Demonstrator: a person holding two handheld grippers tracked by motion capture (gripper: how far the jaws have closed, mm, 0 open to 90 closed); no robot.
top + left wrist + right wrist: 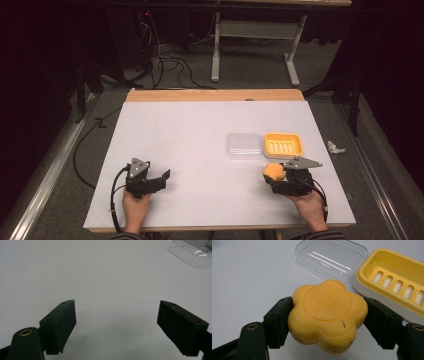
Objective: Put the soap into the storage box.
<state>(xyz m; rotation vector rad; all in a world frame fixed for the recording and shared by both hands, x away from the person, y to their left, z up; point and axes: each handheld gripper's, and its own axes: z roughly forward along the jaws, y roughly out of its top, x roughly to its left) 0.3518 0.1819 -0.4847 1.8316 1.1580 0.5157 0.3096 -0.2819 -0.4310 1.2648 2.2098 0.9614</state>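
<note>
One flower-shaped orange soap (pixel 327 315) sits clamped between the jaws of my right gripper (pixel 280 176), held just above the white surface (pixel 200 150) near its front right. Just beyond it lie one yellow slotted soap dish (pixel 397 277) and, touching its left side, one clear plastic lid (pixel 332 258). My left gripper (pixel 159 179), well apart at front left, has its jaws wide apart over bare surface.
</note>
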